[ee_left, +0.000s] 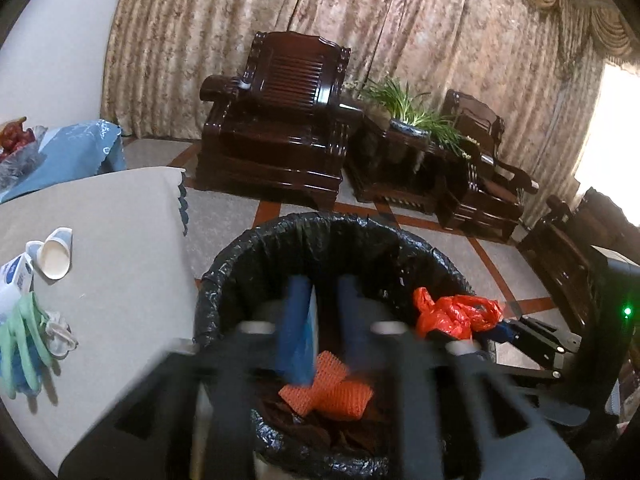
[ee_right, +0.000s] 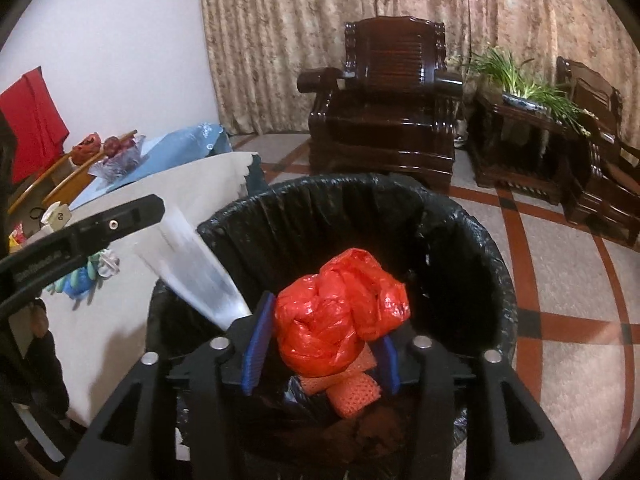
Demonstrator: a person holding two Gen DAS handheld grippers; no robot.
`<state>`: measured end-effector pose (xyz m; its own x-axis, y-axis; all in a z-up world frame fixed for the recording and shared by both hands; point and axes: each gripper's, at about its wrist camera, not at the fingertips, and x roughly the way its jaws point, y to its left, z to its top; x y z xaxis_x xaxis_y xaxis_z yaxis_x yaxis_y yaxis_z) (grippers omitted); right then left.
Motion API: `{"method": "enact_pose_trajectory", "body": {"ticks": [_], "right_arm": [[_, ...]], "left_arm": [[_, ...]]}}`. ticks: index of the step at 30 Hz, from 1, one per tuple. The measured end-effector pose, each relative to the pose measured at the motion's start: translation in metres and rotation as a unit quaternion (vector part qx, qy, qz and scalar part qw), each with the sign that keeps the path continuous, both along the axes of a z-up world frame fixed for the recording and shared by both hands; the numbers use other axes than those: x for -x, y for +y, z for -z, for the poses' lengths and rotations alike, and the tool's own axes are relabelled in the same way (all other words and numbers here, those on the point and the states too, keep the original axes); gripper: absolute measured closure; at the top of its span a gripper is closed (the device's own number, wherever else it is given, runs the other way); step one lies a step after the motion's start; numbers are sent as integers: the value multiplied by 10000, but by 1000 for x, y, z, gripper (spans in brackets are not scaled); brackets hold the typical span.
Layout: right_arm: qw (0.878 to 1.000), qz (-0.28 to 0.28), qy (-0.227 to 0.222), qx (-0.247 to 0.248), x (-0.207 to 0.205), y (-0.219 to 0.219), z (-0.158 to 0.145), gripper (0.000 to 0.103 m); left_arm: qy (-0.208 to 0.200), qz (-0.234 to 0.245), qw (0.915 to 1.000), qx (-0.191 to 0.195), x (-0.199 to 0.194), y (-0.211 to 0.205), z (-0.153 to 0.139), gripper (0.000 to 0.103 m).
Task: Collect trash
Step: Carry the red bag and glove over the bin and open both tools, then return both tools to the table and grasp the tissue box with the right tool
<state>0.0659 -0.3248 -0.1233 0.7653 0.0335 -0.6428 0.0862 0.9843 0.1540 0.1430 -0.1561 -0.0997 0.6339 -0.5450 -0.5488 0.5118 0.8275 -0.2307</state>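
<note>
A bin lined with a black bag (ee_left: pixel 224 276) (ee_right: pixel 472 224) stands beside a white table. Orange foam netting (ee_left: pixel 332 392) (ee_right: pixel 356 394) lies inside it. My right gripper (ee_right: pixel 320 344) is over the bin, shut on a crumpled red plastic bag (ee_right: pixel 340 316) (ee_left: pixel 456 314). My left gripper (ee_left: pixel 320 320) is over the bin, its blue fingers parted; a clear plastic wrapper (ee_right: pixel 196 272) (ee_left: pixel 310 344) hangs blurred from it, and I cannot tell whether it is gripped. On the table lie green gloves (ee_left: pixel 24 332), a crushed paper cup (ee_left: pixel 54 254) and a white tissue (ee_left: pixel 60 332).
The white table (ee_left: pixel 120 240) is left of the bin, with a blue-clothed table (ee_right: pixel 180 144) and a fruit bowl (ee_right: pixel 116 156) behind. Dark wooden armchairs (ee_left: pixel 276 120) (ee_right: pixel 388 100) and a potted plant (ee_left: pixel 408 116) stand against the curtain. Tiled floor lies to the right.
</note>
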Motion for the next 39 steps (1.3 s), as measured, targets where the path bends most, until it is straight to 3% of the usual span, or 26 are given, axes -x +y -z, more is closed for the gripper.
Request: {"method": "enact_pose_trajectory", "body": {"ticks": [1,3,6,8,13,18,22,30,39], "right_arm": [[10000,53,-20,4,1,-2,-1,38],[9999,104,-62,9,3,-3,-3,22],[9995,225,-216,77,6,-6,-12,11],[9993,237,-280,48,8,-6,-17,6],[9991,184,-381,13,5,2,-27,6],[9990,-14,-445,-38,-1,25,-34,6],[9981,-240,-559,-71,-7,49,-38,6],[9937,-836,-743,-110,-24,112,-43,6],[9846,-1550,-799,-71,-52,188,-40,6]], "left_arm": [[-36,-22,10000,11,0,2,-2,56],[-63,-36,10000,4,2,6,-4,54],[-130,-143,9998,22,4,16,-11,44],[-225,-266,9994,0,6,26,-17,29],[-410,-565,9975,-66,16,58,-28,18],[-594,-1021,9926,-291,30,99,-35,16],[-744,-1492,9844,-568,40,144,-38,14],[-674,-2386,9654,-805,48,226,-36,14],[-549,-2953,9494,-915,47,278,-26,14]]}}
